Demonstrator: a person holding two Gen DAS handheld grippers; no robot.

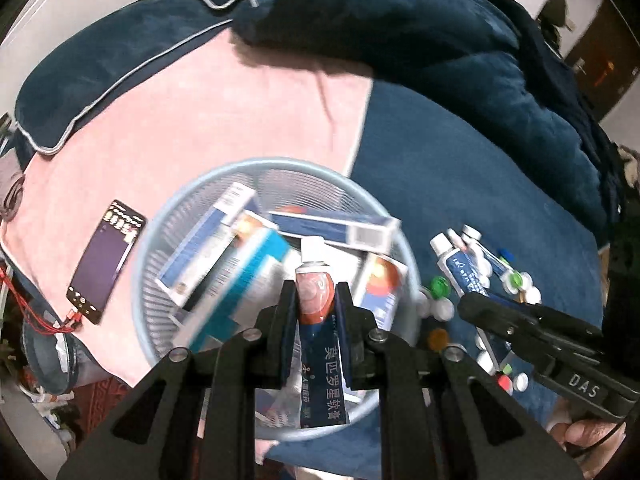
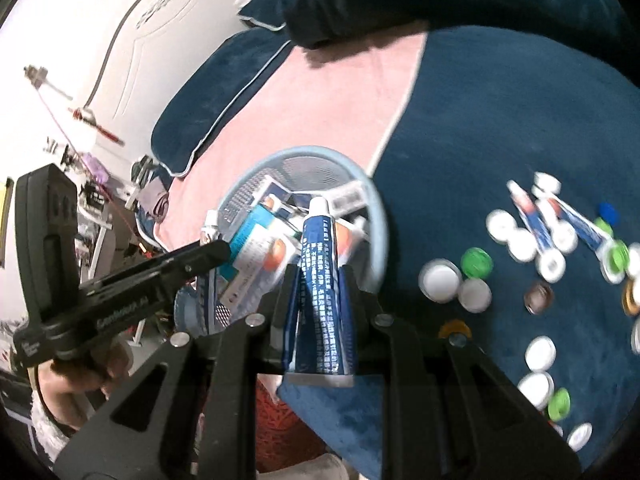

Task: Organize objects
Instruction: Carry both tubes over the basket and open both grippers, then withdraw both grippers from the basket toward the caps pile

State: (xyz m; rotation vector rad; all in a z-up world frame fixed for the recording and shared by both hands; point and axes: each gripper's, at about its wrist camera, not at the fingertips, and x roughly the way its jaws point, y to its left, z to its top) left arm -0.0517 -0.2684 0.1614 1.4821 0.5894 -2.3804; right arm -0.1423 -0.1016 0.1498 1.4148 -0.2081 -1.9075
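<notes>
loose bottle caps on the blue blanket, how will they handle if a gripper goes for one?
The bottle caps are small, round and shallow, so probably light and quick to skid or flip when nudged. The plush blue blanket likely lets them sink and tilt, leaving little edge to pinch. Several touch each other, so neighbours may shift too.

The left black two-finger gripper (image 1: 315, 300) is clamping a blue-and-orange ointment tube (image 1: 318, 320) between its fingers (image 1: 286, 300), cap pointing forward. The right black two-finger gripper (image 2: 320, 292) is pinching a blue-and-white ointment tube (image 2: 324, 292) likewise. A bare hand (image 2: 86, 372) is gripping the left gripper's handle.
</notes>
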